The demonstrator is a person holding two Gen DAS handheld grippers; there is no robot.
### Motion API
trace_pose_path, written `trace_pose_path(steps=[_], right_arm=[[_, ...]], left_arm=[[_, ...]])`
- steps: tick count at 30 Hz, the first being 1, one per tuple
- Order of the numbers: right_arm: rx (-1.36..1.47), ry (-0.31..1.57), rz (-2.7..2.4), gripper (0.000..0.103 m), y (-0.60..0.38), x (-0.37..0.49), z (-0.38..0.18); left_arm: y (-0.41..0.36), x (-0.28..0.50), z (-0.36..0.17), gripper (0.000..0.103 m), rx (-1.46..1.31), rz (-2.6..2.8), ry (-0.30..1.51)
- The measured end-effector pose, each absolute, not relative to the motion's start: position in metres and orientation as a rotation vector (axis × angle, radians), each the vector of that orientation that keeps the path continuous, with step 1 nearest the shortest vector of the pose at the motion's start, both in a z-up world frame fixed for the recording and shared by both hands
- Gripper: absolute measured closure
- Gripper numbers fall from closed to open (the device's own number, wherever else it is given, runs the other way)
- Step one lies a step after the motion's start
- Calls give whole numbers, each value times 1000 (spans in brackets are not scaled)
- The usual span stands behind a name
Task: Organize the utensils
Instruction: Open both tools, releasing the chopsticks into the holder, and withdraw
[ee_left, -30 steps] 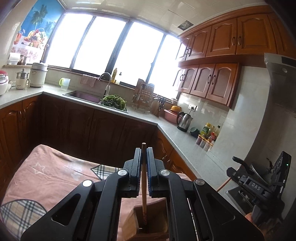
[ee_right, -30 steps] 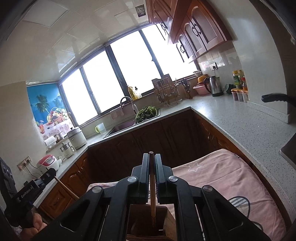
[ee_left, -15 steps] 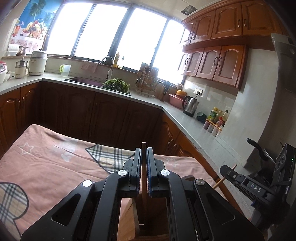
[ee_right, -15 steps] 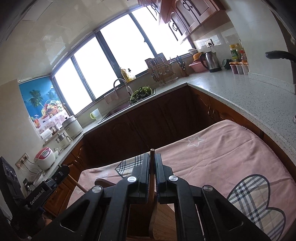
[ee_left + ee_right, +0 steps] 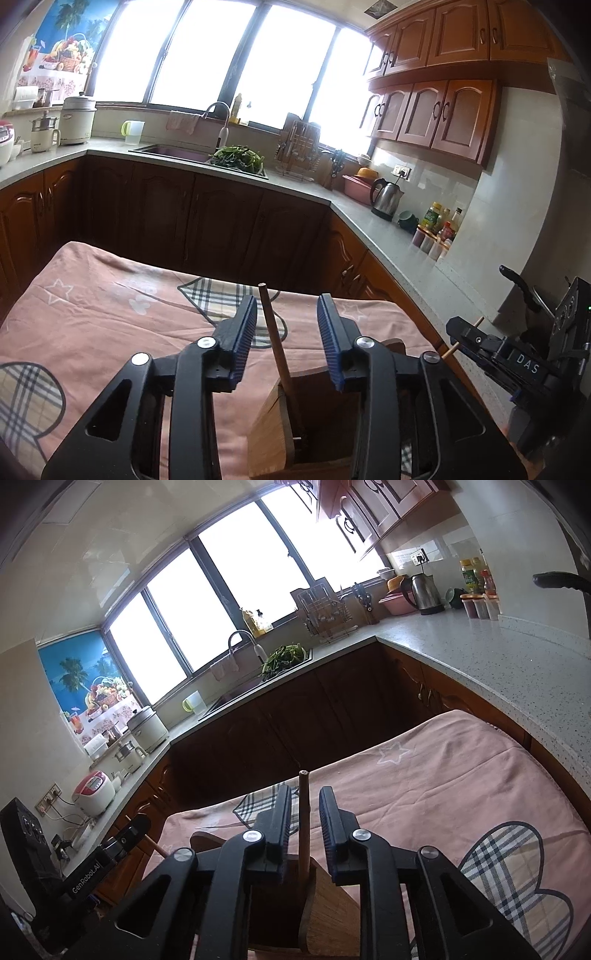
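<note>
A wooden utensil holder [image 5: 275,435] stands on the pink cloth just below my left gripper [image 5: 287,328]. A brown chopstick [image 5: 275,343] stands in it, leaning left, free between the open left jaws. My right gripper [image 5: 304,816] is open over another part of the holder [image 5: 325,915]. A second chopstick [image 5: 304,827] stands upright between its jaws, touching neither. Each gripper shows at the edge of the other's view: the right one [image 5: 461,332] and the left one [image 5: 129,834].
The pink cloth with plaid patches [image 5: 110,317] covers the table. Dark wooden cabinets and a grey counter [image 5: 373,236] wrap around behind, with a sink [image 5: 173,151], kettle [image 5: 388,197] and spice bottles [image 5: 439,229]. A rice cooker [image 5: 94,792] sits on the left counter.
Both grippers have opened and let go of their chopsticks, which now stand loose in the holder. Both cameras tilted down toward the table over the last second.
</note>
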State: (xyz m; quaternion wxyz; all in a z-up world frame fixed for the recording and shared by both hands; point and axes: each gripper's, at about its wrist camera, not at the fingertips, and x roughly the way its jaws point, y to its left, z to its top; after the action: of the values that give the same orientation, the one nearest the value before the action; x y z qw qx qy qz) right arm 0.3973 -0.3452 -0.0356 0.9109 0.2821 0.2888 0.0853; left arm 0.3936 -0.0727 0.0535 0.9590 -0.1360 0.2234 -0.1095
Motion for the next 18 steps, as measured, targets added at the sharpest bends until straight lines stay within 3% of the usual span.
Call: trace_pose_path(steps=[1,2,7,10,18], right_arm=[[594,594,186,50,-346,396,-36],[602,590,188,37,-347,395,-36],[628,572,193,26,-352,385,-29],[631,557,197,20,-355,375,-22],[597,570,205,3,-348,332,-8]], left_arm=[[-72,393,54,57,-278,-223,452],[-71,391,55,56,-282,-227,453],[-64,380,61,42,-285,-229,458],[-57,365,64,28,-277,-220,456],[-33,315,60,15,-263,-218,514]])
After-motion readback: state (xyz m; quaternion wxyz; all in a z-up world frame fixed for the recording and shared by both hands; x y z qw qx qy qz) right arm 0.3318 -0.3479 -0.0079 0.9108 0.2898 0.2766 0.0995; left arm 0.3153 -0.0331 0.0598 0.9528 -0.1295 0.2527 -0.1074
